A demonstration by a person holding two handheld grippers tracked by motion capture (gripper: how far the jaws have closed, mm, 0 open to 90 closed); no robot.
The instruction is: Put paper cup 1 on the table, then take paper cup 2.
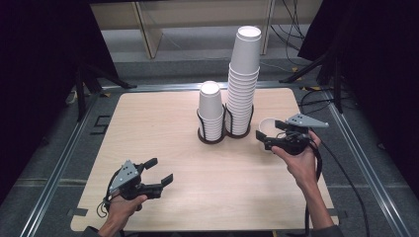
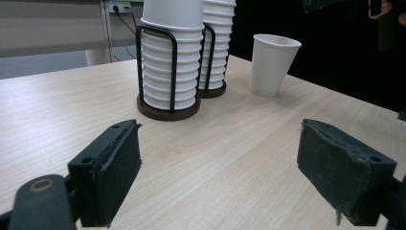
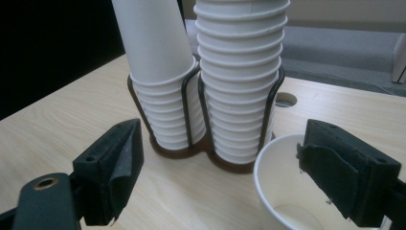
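Two stacks of white paper cups stand in black wire holders at mid-table: a short stack (image 1: 210,111) (image 2: 170,62) (image 3: 160,81) and a taller stack (image 1: 243,84) (image 2: 215,48) (image 3: 239,91). A single white cup (image 1: 267,124) (image 2: 273,64) (image 3: 287,201) stands upright just right of them. My right gripper (image 1: 269,131) (image 3: 220,177) is open at this cup; one jaw hangs over its mouth and the other is outside its wall. Near the front left, my left gripper (image 1: 160,170) (image 2: 220,177) is open over bare wood, pointing toward the stacks.
The light wooden table (image 1: 163,128) has a metal frame around it. A small round hole (image 3: 286,99) is in the tabletop behind the taller stack. Cables trail off the far right side, and dark curtains flank the table.
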